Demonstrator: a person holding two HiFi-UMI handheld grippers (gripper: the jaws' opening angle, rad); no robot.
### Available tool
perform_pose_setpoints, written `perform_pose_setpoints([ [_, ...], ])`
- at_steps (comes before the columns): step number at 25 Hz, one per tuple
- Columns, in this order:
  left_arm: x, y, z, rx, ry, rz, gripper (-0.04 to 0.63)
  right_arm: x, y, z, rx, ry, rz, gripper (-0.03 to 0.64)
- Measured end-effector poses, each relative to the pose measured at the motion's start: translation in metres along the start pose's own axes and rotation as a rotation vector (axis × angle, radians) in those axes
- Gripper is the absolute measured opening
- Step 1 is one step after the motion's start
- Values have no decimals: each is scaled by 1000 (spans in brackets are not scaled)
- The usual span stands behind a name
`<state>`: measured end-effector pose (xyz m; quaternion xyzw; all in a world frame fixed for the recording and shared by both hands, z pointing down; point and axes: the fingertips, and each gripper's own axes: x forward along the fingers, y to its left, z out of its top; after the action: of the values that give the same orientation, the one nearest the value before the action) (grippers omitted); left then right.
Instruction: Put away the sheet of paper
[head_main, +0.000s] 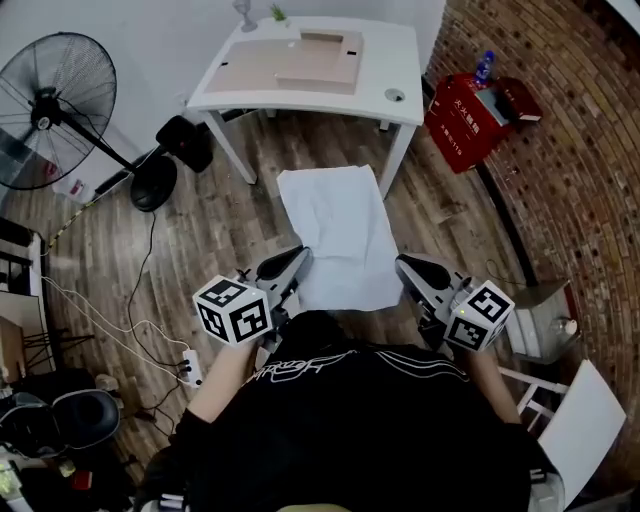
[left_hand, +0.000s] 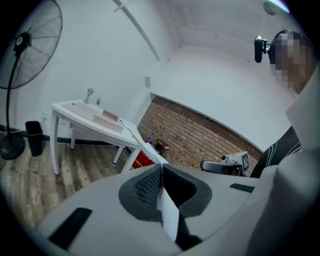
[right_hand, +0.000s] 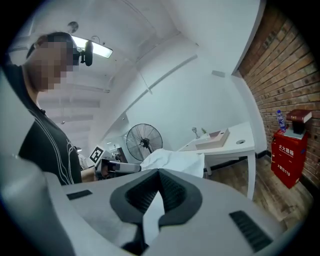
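A white, slightly creased sheet of paper (head_main: 340, 235) hangs in the air in front of me, stretched between both grippers above the wooden floor. My left gripper (head_main: 297, 258) is shut on its near left corner. My right gripper (head_main: 404, 266) is shut on its near right corner. In the left gripper view a strip of the paper (left_hand: 167, 215) is pinched between the dark pads of the left gripper (left_hand: 161, 167). In the right gripper view the sheet (right_hand: 172, 161) billows ahead of the right gripper (right_hand: 159, 172), whose jaws clamp its edge.
A white desk (head_main: 400, 60) stands ahead, with a flat cardboard tray (head_main: 300, 62) on it. A standing fan (head_main: 55, 110) and a black bin (head_main: 185, 140) are to the left. A red box (head_main: 465, 120) sits by the brick wall. A power strip (head_main: 190, 368) lies on the floor.
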<state>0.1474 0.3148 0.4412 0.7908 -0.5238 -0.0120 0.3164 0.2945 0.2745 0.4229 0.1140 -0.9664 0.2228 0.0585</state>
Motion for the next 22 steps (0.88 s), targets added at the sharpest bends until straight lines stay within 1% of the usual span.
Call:
perform_pose_setpoints([
  [4,11,43,21,-2,17,3,35,46,-18,12,10,2,4,2],
  [9,23,104,62,7,12,14,35,112,-46,37,6,22,6,2],
  [14,25,155,103,-9,-2,28,35,170,-61,66,10,42,10,2],
  [17,22,180,125,-18,-9,35,35,196,-69,82,11,34,-1,2],
  [22,25,217,155,-12,-10,50,35,227,-86,100,20,4,-17,2],
])
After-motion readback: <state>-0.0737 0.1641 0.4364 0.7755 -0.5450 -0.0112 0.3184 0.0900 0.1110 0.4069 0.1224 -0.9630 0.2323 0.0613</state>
